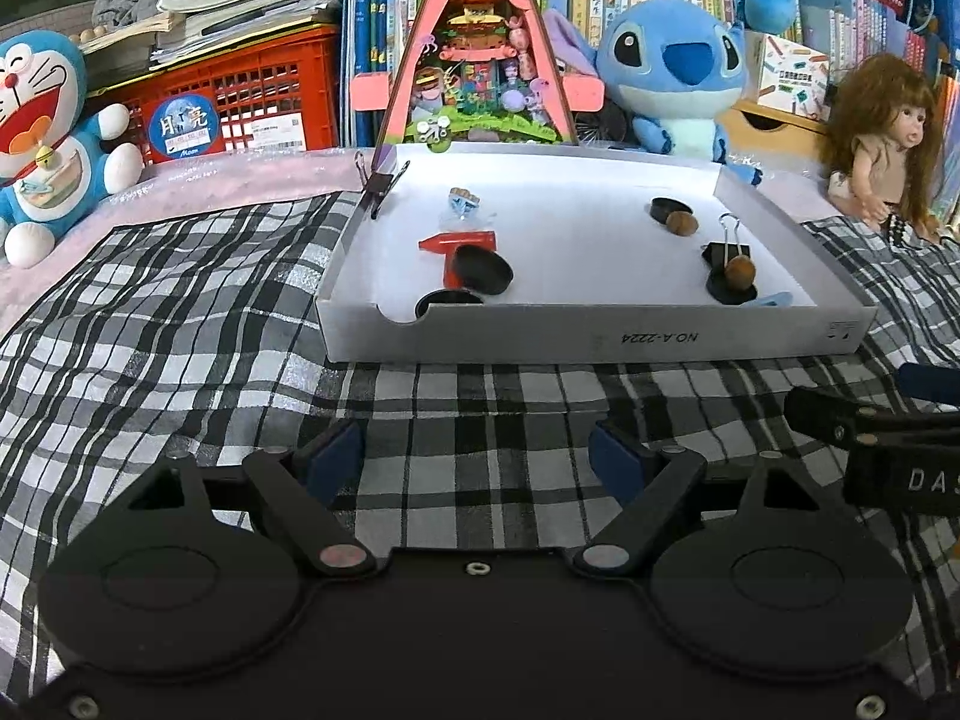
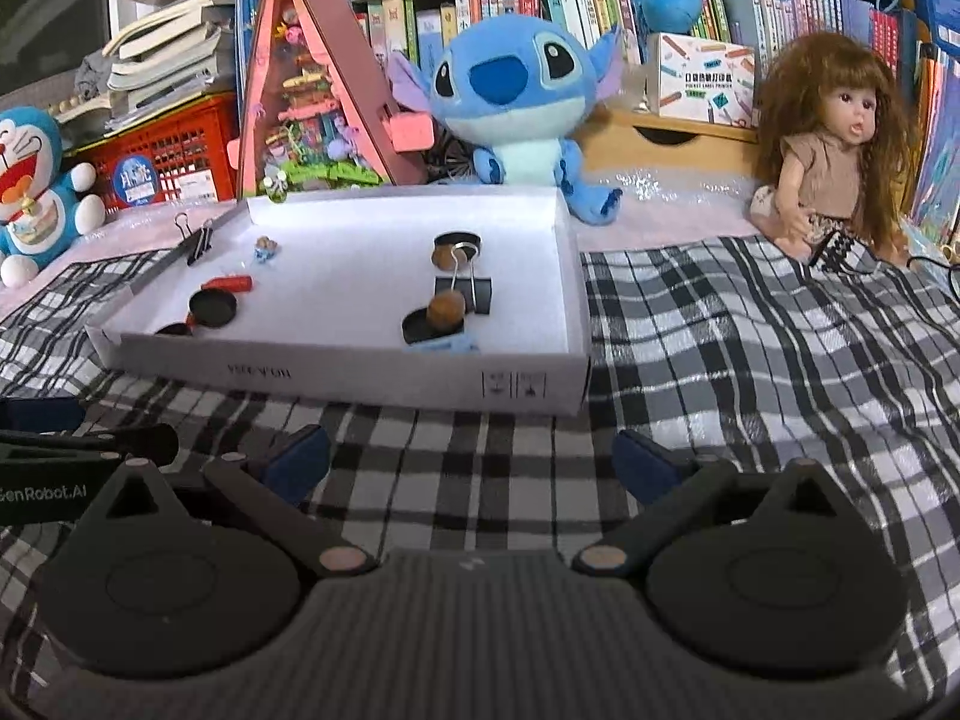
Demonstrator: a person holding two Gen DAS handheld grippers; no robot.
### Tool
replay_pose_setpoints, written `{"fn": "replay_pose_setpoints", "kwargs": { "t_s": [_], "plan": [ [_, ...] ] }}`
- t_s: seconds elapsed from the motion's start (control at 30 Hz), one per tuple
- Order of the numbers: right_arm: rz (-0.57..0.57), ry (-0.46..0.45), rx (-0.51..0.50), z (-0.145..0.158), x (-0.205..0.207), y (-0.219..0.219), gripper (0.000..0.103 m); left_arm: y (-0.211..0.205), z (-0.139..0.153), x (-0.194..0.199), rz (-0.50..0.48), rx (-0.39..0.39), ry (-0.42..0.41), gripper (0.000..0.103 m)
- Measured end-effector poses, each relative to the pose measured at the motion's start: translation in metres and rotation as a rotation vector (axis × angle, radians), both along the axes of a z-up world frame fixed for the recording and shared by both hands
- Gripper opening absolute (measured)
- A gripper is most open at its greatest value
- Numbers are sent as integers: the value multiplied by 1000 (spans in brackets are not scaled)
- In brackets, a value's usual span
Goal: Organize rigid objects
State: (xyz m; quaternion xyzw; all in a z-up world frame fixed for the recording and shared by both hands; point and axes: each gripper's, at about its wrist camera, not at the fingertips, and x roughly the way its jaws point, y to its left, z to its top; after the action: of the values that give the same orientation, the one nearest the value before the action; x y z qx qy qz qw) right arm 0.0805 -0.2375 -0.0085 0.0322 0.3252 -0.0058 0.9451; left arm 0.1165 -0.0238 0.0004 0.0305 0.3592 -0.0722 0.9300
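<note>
From the left wrist view: the left tool (image 1: 477, 450) has its blue pads apart w/ nothing btwn them, hanging over the checked cloth (image 1: 180, 312) just short of the white tray (image 1: 594, 339). Straight ahead of it, past the tray's near wall, sit a black disc (image 1: 480, 269) leaning on a red piece (image 1: 459, 242), another disc (image 1: 449, 302) tucked at the wall notch, and further off to its right a walnut-like ball (image 1: 740, 272) on a black clip (image 1: 728, 253). Risk here imo: the near wall is tall vs the low approach, so a pad could catch the rim and shove the whole light tray, scattering the lot. The right tool's finger (image 1: 840, 420) already pokes in at the far right, so the two could clash. From the right wrist view: the right tool (image 2: 471, 465) also apart, empty, over cloth in front of the tray (image 2: 336, 372). Ahead and slightly left of it the ball (image 2: 446, 309) perches on a disc next to the clip (image 2: 463, 293); prob it rolls off if nudged, and a round hard thing may squirt out of a pinch. The blue clip (image 2: 447, 346) right behind the wall is half hidden, easy to miss.
</note>
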Motion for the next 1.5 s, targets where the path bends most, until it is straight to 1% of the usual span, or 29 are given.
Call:
{"fn": "replay_pose_setpoints", "kwargs": {
  "t_s": [0.23,0.37,0.5,0.77,1.5],
  "plan": [
    [-3,17,-7,-10,2,3,103,-5,-5,2,-9,37,-37,87],
    [-3,23,-14,-15,3,4,103,-5,-8,1,-10,33,-56,91],
    [-4,27,-15,-16,3,4,103,-2,-9,4,-6,12,-49,95],
    [-4,30,-20,-17,4,5,103,-3,-11,5,-9,15,-38,102],
    [-4,30,-20,-16,4,5,103,-3,-11,5,-6,13,-37,103]
  ]
}}
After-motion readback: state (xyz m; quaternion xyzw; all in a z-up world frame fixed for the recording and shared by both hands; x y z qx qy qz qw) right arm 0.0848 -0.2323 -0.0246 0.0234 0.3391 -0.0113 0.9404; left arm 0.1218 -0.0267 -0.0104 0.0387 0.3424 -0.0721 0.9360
